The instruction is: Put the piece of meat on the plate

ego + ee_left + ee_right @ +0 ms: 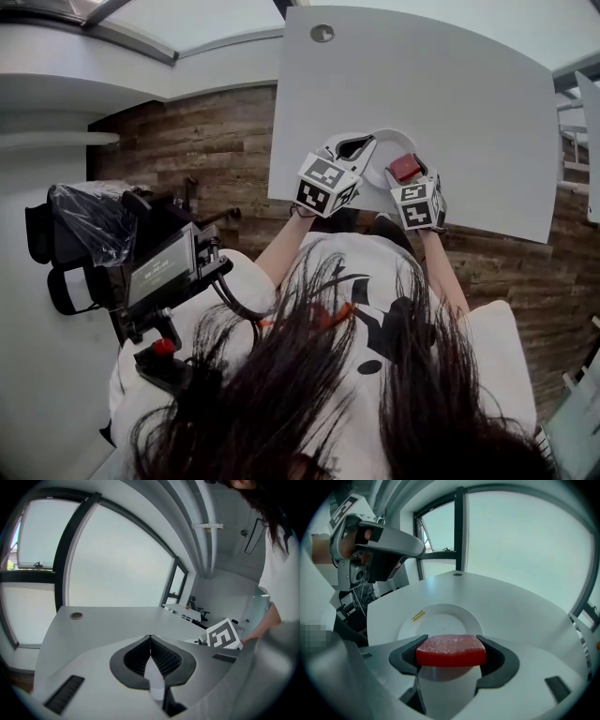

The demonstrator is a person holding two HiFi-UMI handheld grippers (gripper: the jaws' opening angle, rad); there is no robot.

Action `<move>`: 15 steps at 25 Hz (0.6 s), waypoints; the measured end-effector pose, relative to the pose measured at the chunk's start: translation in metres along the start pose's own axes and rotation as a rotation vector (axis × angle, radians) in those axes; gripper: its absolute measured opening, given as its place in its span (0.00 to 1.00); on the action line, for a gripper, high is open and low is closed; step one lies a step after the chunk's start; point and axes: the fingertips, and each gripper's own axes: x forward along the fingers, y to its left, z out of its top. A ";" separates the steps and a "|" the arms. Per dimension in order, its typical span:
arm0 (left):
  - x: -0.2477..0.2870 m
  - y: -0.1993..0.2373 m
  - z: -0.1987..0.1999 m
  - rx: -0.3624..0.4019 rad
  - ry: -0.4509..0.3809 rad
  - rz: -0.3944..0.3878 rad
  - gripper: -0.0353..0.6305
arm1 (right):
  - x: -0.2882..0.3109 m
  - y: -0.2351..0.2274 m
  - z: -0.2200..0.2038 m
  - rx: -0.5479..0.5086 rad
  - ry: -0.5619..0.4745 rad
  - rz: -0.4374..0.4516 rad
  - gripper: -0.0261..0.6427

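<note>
A red piece of meat [451, 649] sits clamped between the black pads of my right gripper [451, 656], which is shut on it. It hangs just above the near rim of a white plate [440, 620] on the white table [520, 616]. In the head view the meat [405, 167] shows red at the right gripper [409, 180], over the plate's edge [394, 136]. My left gripper [349, 150] hovers at the plate's left side; its jaws [151, 656] are shut with nothing between them.
A small round grommet [322, 33] sits at the table's far side. A yellow sticker [417, 615] lies on the plate's left rim. A camera rig with a monitor [164, 272] stands to the person's left over the wooden floor [187, 150].
</note>
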 end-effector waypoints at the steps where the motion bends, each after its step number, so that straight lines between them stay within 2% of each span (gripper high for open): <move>1: 0.000 0.000 0.001 0.002 -0.001 -0.001 0.06 | 0.000 -0.001 0.000 0.002 0.001 -0.003 0.53; 15: 0.003 -0.002 0.006 0.007 -0.008 -0.009 0.06 | -0.004 -0.006 0.000 0.022 0.008 -0.017 0.53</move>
